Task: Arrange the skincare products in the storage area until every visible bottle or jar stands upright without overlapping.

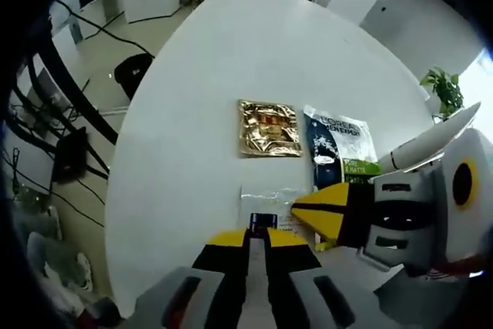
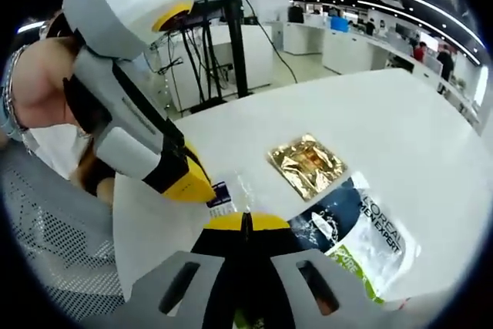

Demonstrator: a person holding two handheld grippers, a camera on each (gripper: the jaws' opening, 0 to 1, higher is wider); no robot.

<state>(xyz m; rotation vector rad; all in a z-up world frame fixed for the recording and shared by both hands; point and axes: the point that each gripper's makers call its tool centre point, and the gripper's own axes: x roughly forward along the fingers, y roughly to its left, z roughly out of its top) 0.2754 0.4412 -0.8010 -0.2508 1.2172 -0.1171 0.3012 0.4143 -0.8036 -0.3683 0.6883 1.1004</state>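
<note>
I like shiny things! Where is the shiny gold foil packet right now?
The shiny gold foil packet lies flat on the white round table, just left of the blue-and-white L'Oreal sachet in the left gripper view, beyond the clear plastic packet.

In the left gripper view, the bench occupies the centre of the frame. A foil sachet is laid near the middle of it, and a printed pouch is placed just to its right. A clear packet is set below both, at lower centre, just above the left hand-held gripper. The right hand-held gripper is seen at the packet's right edge, entering from the right.

In the right gripper view, the foil sachet is found at centre, the printed pouch at lower right of it, and the clear packet to its lower left. The left hand-held gripper is placed on the packet's left edge, the right hand-held gripper just below the packet.
</note>
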